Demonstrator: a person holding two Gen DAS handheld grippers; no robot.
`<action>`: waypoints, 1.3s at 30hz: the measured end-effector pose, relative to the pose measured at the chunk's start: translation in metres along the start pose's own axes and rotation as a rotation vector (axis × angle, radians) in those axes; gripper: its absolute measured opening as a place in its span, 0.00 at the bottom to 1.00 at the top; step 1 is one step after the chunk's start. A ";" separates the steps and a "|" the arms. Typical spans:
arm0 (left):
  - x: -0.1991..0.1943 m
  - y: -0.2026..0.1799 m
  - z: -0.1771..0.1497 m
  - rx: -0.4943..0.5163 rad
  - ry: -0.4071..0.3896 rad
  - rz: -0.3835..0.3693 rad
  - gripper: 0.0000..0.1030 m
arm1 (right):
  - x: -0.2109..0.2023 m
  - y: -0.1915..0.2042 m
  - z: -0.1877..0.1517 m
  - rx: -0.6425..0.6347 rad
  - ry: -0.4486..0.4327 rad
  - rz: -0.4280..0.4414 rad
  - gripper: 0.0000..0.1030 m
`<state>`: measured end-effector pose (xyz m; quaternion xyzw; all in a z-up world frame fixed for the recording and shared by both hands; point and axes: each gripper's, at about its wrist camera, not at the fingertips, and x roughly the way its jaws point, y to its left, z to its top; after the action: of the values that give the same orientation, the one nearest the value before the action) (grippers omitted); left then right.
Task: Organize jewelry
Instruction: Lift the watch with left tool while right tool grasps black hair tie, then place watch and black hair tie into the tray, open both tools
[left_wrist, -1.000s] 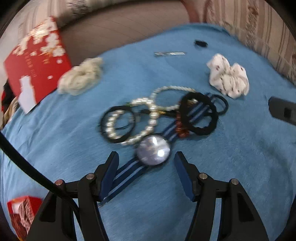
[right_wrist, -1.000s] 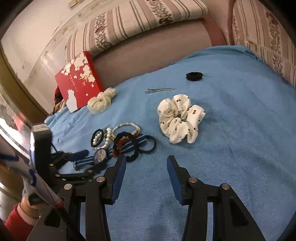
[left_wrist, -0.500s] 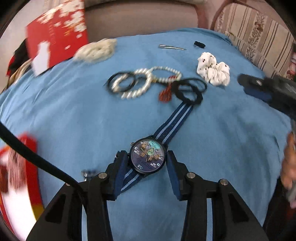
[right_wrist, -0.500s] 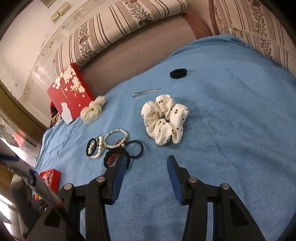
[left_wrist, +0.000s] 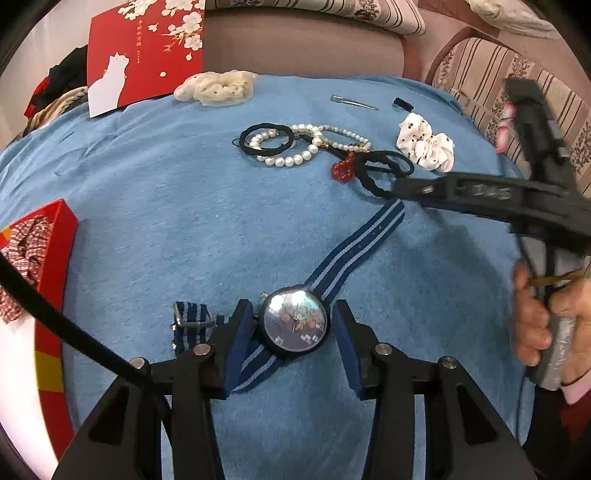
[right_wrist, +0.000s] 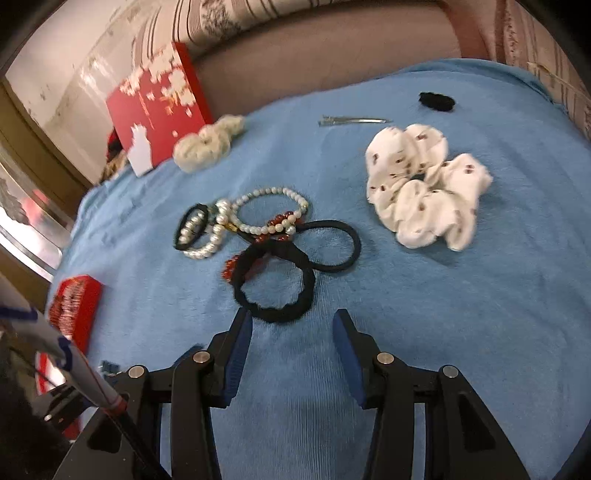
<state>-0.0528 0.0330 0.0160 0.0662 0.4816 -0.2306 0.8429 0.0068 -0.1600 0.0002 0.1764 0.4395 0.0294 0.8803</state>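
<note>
Left wrist view: blue blanket (left_wrist: 155, 206) before striped cushions (left_wrist: 491, 74); left jaws straddle watch (left_wrist: 295, 324), right jaws open, empty.

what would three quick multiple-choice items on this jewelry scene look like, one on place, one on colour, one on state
1. Where is the watch?
A. between the left claw fingers
B. on the red box
C. beside the hair clip

2. What colour is the watch strap?
A. red
B. striped blue
C. white

3. What state is the right claw in?
A. shut on the pearl bracelet
B. shut on the scrunchie
C. open, holding nothing

Key: 1 A, the watch face sits between the two fingers; 2 B, dark and light blue stripes run along it; 3 C, its fingers stand apart just short of the black hair tie.
</note>
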 end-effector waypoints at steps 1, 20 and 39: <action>0.001 0.000 0.001 -0.001 -0.005 -0.010 0.47 | 0.004 0.002 0.002 -0.006 -0.008 -0.007 0.48; -0.110 0.052 -0.002 -0.182 -0.240 0.067 0.37 | -0.048 0.028 -0.008 -0.057 -0.135 0.014 0.07; -0.182 0.256 -0.077 -0.724 -0.251 0.374 0.00 | -0.008 0.281 -0.061 -0.401 0.067 0.291 0.07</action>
<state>-0.0754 0.3447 0.1000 -0.1764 0.4048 0.1042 0.8912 -0.0171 0.1184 0.0671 0.0587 0.4239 0.2480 0.8691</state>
